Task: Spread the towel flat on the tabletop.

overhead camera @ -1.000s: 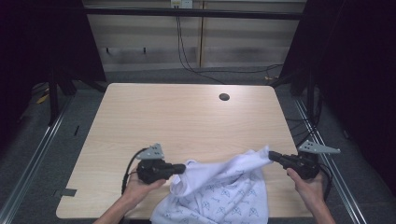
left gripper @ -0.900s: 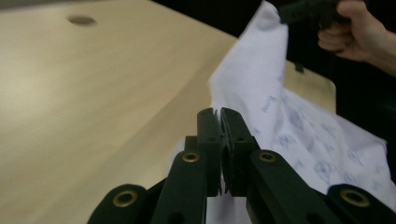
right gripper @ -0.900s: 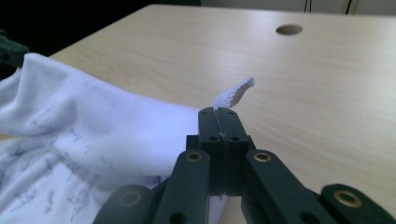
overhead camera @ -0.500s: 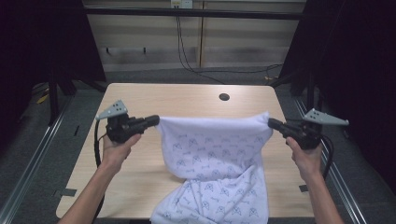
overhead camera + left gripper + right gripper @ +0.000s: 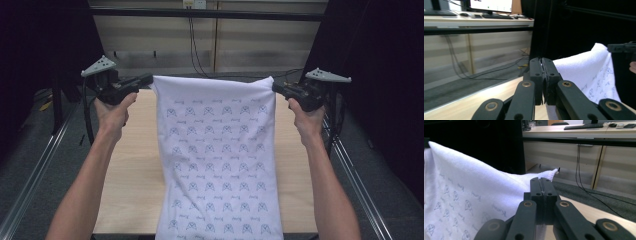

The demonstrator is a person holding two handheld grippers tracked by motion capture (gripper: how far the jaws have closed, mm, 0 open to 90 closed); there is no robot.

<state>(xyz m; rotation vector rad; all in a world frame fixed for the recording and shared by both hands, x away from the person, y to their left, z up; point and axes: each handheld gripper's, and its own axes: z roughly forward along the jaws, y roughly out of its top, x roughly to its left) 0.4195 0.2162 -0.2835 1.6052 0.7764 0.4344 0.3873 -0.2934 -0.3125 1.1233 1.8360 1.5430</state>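
High view: left gripper (image 5: 148, 80) & right gripper (image 5: 276, 88) each clamp a top corner of the white towel (image 5: 217, 160), stretched btwn them, hanging over the table (image 5: 135, 165). Left gripper view: jaws closed on cloth (desk w/ monitor (image 5: 491, 5) behind). Right gripper view: same, pinched shut on the corner.

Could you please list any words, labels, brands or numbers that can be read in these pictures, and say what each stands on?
None can be read.
The white towel has a short word printed between its repeated grey figures: too small and blurred to read.
The lit monitor on the desk behind: its screen is washed out, no text legible.
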